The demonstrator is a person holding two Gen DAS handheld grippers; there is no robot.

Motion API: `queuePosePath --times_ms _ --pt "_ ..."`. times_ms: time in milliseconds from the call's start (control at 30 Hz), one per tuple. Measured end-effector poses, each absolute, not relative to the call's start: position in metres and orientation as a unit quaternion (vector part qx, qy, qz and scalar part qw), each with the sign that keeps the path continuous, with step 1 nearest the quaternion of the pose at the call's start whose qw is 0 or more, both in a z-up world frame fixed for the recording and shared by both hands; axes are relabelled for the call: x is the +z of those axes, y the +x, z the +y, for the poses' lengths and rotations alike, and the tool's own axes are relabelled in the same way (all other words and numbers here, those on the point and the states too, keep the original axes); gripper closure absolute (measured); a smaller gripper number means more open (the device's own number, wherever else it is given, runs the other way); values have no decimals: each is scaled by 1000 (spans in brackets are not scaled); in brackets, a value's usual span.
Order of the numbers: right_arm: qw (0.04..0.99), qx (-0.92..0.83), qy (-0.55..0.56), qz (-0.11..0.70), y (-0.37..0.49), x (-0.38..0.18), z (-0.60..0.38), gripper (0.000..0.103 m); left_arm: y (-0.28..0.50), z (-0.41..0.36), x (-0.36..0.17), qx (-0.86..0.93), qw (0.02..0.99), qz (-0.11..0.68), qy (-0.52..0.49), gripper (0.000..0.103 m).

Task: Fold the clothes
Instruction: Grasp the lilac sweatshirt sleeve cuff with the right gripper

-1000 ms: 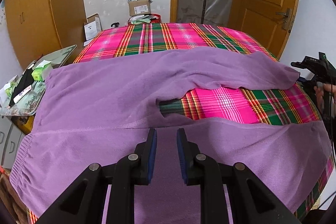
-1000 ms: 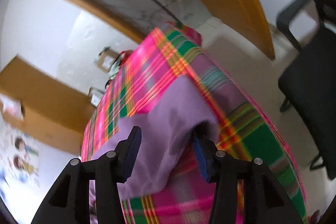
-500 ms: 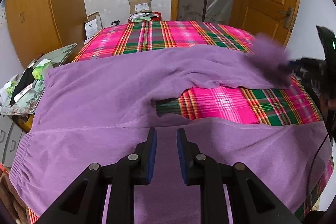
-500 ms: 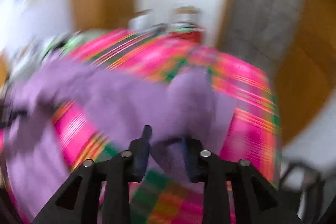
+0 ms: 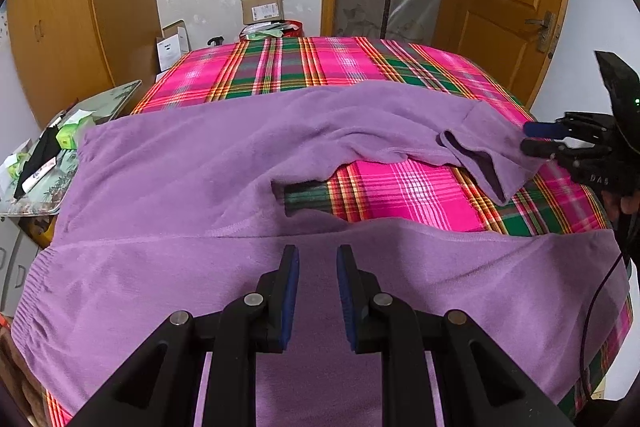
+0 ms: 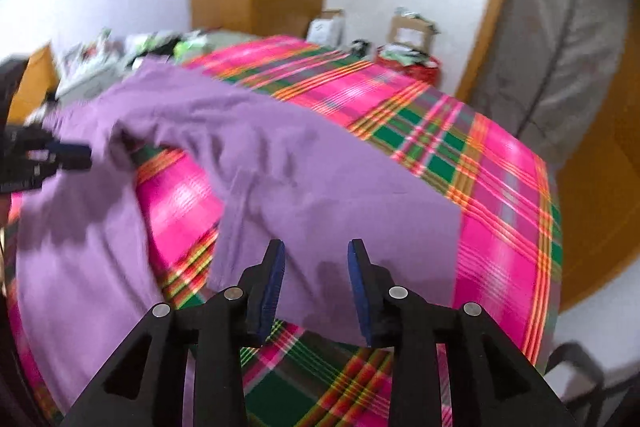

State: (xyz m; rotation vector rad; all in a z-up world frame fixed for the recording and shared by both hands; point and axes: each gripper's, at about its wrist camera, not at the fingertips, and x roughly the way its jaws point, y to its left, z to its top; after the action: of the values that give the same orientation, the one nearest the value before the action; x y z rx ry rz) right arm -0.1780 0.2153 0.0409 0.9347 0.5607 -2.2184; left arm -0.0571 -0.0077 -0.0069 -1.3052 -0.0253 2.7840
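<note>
the purple trousers [image 5: 192, 163] lie spread across the plaid bed [image 5: 320, 67], waistband toward the left of the left wrist view, one leg running across the far side and the other across the near edge, with bare plaid showing between them. that spread looks like the starting layout for a fold, probably laying one leg over the other. the far leg's cuff [image 5: 488, 155] is turned back on itself, its opening showing, so it seems to have been set down part way through that fold. the right gripper [image 6: 316, 283] hovers at that cuff; its jaws are opening, the cloth lies below and beyond the tips, and nothing is pinched between the pads. in the left wrist view it sits at the right edge, tips just touching or just beside the cuff end; i cannot tell which. the left gripper [image 5: 314, 291] hangs over the near leg, jaws part-way apart with only cloth seen below the gap, no fold caught between them; it seems placed to steady that side, though whether it presses the fabric is unclear. a cluttered side table [image 5: 44, 167] stands off the bed's left.
</note>
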Motion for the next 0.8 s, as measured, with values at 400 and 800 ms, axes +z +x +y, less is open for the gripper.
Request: queuePosePath --times_ms 400,800 --pt "321 -838 393 199 -171 2 165 69 -56 -13 -8 903 23 -11 -428 82" --pt "233 -860 409 197 -166 -2 149 72 -49 -9 -5 905 28 -9 -425 82"
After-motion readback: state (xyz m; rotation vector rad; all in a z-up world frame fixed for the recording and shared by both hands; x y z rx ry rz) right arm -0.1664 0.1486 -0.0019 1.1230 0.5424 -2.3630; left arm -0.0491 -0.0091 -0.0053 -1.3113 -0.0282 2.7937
